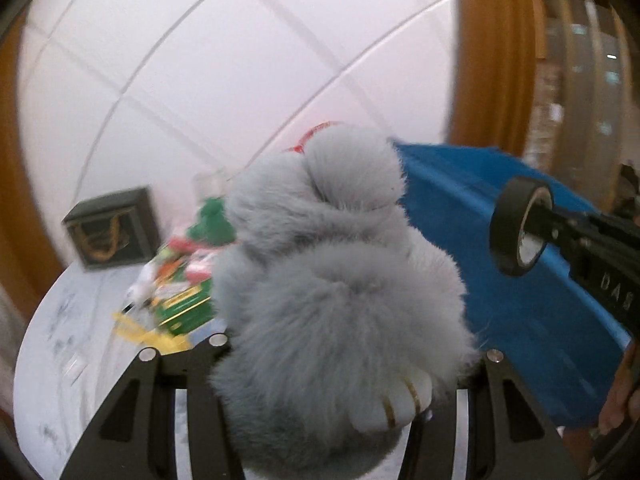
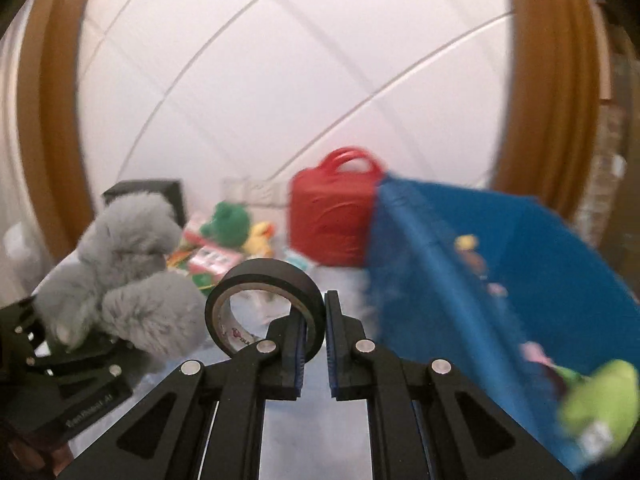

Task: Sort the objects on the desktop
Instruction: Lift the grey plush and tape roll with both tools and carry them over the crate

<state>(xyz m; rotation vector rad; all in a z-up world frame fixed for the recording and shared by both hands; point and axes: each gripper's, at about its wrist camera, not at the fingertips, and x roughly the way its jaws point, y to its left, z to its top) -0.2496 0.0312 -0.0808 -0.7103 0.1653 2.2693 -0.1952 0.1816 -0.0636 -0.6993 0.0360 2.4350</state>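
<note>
A: What's the setting?

B: A pale marbled tabletop (image 2: 312, 432) against a white panelled wall (image 1: 200, 60) with brown wooden frames (image 2: 48, 120) at the sides. Both views are smeared by motion. A blue fabric bin (image 2: 520, 264) takes up the right side, and a red handled bag (image 2: 332, 220) stands just behind its near corner.

A: And the grippers?

B: The left gripper (image 1: 344, 364) is partly open, its black jaws clamped on a grey plush toy (image 1: 332, 280) that fills the gap between them and is lifted off the table. The right gripper (image 2: 316, 340) is almost fully closed, pinching the wall of a roll of black tape (image 2: 265, 280), one finger inside the ring and one outside.

A: Textures?

B: The plush is long, fluffy fur in rounded lobes, with a white paw striped in gold. The tape is a smooth matte ring with a pale printed core. Inside the bin lie a lime-green soft toy (image 2: 600, 404) and small blurred pieces.

A: What remains on the table?

B: A clutter near the wall: a green frog plush (image 2: 228, 220), a yellow duck (image 2: 260, 240), colourful packets (image 1: 180, 280), and a dark box (image 1: 110, 228) at the left
</note>
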